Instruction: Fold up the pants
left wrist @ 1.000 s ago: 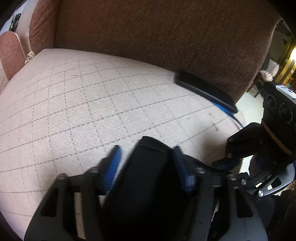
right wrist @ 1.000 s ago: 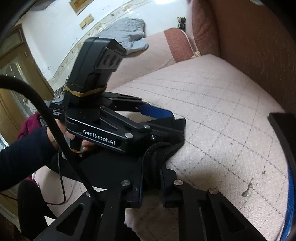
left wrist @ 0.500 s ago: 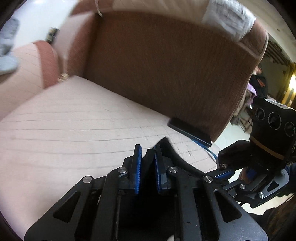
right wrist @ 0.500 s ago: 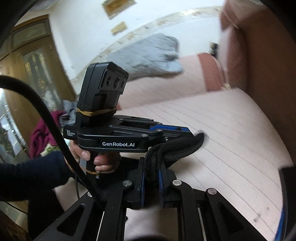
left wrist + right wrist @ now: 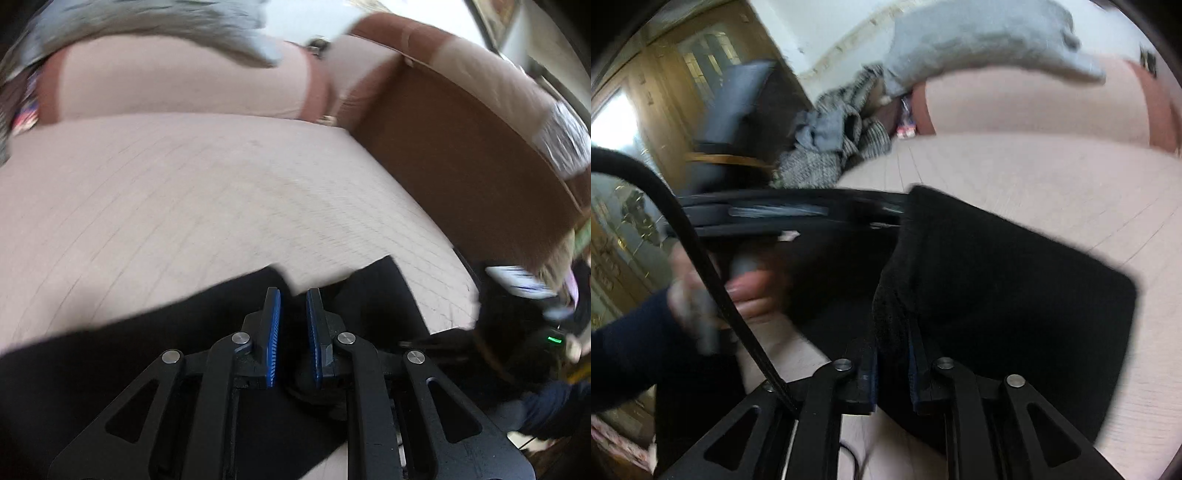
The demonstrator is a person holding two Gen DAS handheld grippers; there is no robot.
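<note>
Beige quilted sofa seat (image 5: 184, 203) fills both wrist views and serves as the surface on which you are working.

Left tool (image 5: 293, 325): your two blue pads (image 5: 274, 332) stand close together, with a narrow gap between them. Black fabric of the pants (image 5: 110, 369) sits in the lower part of that gap, so the tool reads as clamped on an edge of the cloth. The rest of the pants spreads to either side of the tool and beneath it, lying on the seat. Ahead of the tool lies bare cushion. Farther ahead and to its right rises the brown backrest (image 5: 461, 166). A grey garment (image 5: 147, 22) lies on the next cushion, far ahead, and is blurred.

Right tool (image 5: 892, 369): your jaws are opening, with a bunched ridge of the black pants between them. From the ridge a flat dark panel extends ahead and to the right of the tool. To its left, your hand (image 5: 750, 291), in a dark sleeve (image 5: 628, 350), grips the handle of the left tool, crossed by a black cable (image 5: 701, 258). Beyond that hand lie a pile of clothes (image 5: 831, 147) and a wooden door (image 5: 646, 110).
</note>
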